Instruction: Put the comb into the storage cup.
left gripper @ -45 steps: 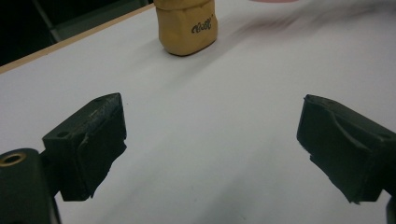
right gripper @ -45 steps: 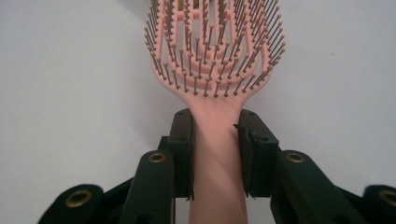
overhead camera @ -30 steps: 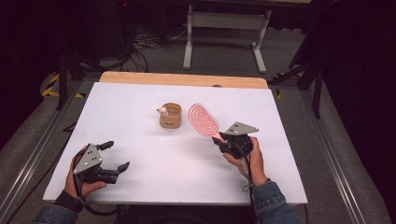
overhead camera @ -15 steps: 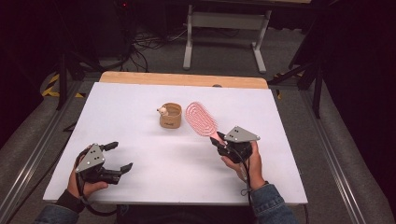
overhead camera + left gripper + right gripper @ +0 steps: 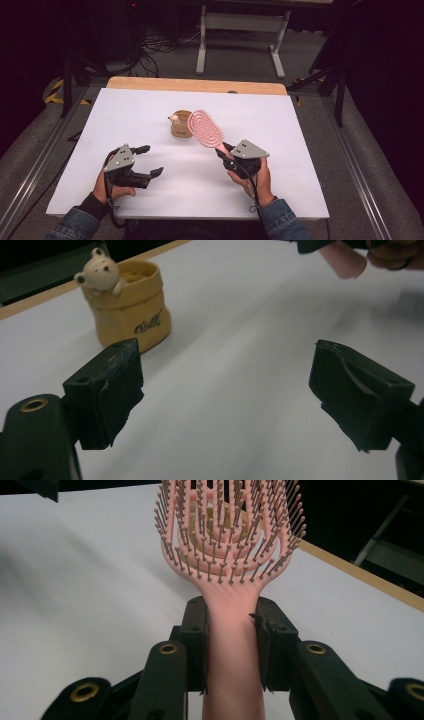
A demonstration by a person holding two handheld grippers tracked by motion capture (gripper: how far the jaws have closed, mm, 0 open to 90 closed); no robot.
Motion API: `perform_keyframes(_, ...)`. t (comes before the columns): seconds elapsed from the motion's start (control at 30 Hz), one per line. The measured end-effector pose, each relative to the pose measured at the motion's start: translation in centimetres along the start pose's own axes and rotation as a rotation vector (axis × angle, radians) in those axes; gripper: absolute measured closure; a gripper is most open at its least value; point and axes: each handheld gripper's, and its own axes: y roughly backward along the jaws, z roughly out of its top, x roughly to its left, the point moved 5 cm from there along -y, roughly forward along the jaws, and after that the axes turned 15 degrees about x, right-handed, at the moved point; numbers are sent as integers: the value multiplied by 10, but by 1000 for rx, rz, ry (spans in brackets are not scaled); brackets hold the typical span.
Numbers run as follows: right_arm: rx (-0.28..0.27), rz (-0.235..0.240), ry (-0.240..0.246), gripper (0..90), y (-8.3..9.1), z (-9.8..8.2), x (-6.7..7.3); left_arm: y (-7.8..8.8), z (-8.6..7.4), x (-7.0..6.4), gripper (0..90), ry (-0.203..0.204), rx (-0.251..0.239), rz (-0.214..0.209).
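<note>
While we hold the right gripper (image 5: 226, 151) clamped on the pink hairbrush (image 5: 205, 128), its two black jaws press the handle from both sides, as the right gripper view shows, with the bristled head (image 5: 227, 525) rising beyond them. From the high view the brush is lifted off the white bench (image 5: 300, 150), its head tilted up and away toward the far edge, partly in front of the small tan pot (image 5: 180, 127). That pot stands upright on the bench, roughly midway between the left and right edges and nearer the far edge than the near one; a little bear figure (image 5: 174, 118) peeks over its rim on the left side. We cannot tell from the high view whether the brush head touches the pot.

Our left gripper (image 5: 146, 160) hangs over the near left part of the bench, jaws spread wide with nothing between them. In the left gripper view the two pads (image 5: 107, 390) stand well apart over bare white surface, and the pot sits beyond the left jaw, clear of it.

Open room lies on every side: the near left corner and the left edge beside our left hand (image 5: 107, 187), the whole right strip out to the right edge, and the band along the far edge, where a wooden board (image 5: 200, 85) shows beyond the white sheet. Between the two grippers the bench is bare too.
</note>
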Motion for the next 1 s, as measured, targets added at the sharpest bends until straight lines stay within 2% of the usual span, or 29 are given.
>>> perform_keyframes(0.17,-12,18,14,693,-3,1,10,-9,24,-9,159,10,-50,-51)
perform_keyframes(0.23,-14,20,23,693,-4,1,13,-12,33,-12,160,31,-75,-74)
perform_keyframes(0.37,-25,23,34,692,-4,2,18,-21,45,-13,168,69,-88,-84)
perform_keyframes(0.47,-28,27,44,692,-5,3,22,-30,50,-15,174,110,-84,-120)
perform_keyframes(0.63,-32,27,54,692,-6,3,25,-40,55,-18,177,122,-72,-138)
perform_keyframes(0.8,-33,25,69,692,-7,4,29,-45,60,-21,187,135,-89,-167)
perform_keyframes(0.87,-34,21,77,692,-7,4,31,-45,62,-23,205,134,-98,-154)
perform_keyframes(1.0,-42,9,89,693,-7,5,34,-44,65,-25,206,143,-128,-165)
